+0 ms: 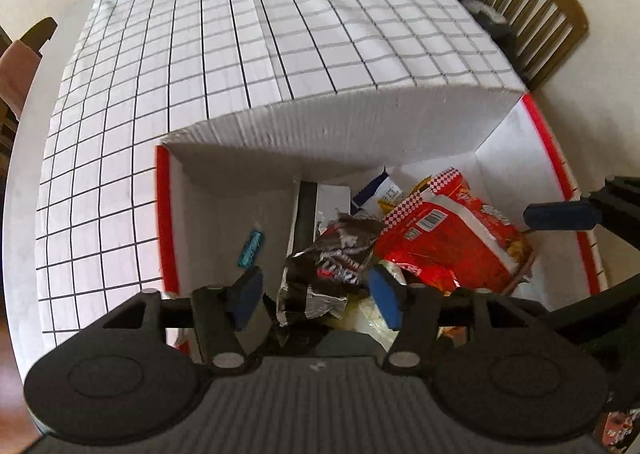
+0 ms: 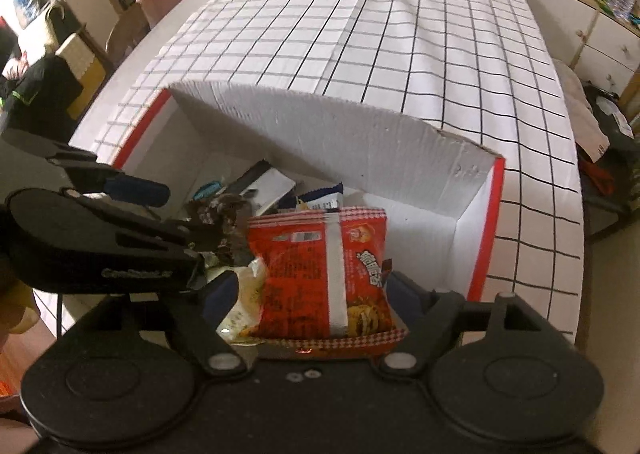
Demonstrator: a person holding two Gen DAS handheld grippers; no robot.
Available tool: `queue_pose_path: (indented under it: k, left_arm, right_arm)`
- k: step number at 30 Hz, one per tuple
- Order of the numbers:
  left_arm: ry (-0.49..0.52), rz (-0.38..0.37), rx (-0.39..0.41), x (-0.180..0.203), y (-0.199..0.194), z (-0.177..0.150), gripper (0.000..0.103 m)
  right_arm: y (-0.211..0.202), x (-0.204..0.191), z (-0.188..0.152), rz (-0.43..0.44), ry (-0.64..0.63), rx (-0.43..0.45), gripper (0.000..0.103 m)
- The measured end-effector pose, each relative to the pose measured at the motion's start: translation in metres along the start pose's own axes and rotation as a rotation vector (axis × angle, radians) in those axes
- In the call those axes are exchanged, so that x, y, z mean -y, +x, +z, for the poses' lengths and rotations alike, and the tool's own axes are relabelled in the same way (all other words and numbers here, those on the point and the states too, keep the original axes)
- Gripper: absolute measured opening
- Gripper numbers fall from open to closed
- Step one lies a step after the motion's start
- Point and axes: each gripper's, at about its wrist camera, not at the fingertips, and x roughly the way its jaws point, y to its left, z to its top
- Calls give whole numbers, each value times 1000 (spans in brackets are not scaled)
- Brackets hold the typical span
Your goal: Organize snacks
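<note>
Left wrist view: the left gripper (image 1: pixel 316 294) stands released astride the dark candy wrapper (image 1: pixel 328 270), pads clear of it, inside the white box (image 1: pixel 360 122) near the box's left wall. Lift straight up to avoid snagging foil.

Right wrist view: the right gripper (image 2: pixel 312 290) straddles the red chip bag (image 2: pixel 320 270); contact cannot be told. The box's right corner offers free room.

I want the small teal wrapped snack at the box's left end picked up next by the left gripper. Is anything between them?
Nothing visible lies between them. The teal snack sits alone on the floor of the white box, just ahead of the left gripper, whose open jaws flank a dark crumpled wrapper.
</note>
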Motion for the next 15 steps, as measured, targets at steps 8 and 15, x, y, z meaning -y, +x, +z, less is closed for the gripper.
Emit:
queue_pose_path:
  k: [8, 15]
  left_arm:
    - [6, -31, 103, -13, -40, -14, 75]
    - [44, -18, 218, -18, -71, -30, 80]
  right_arm:
    - [-31, -13, -11, 8, 60, 92, 89]
    - [-58, -18, -22, 16, 136, 195, 95]
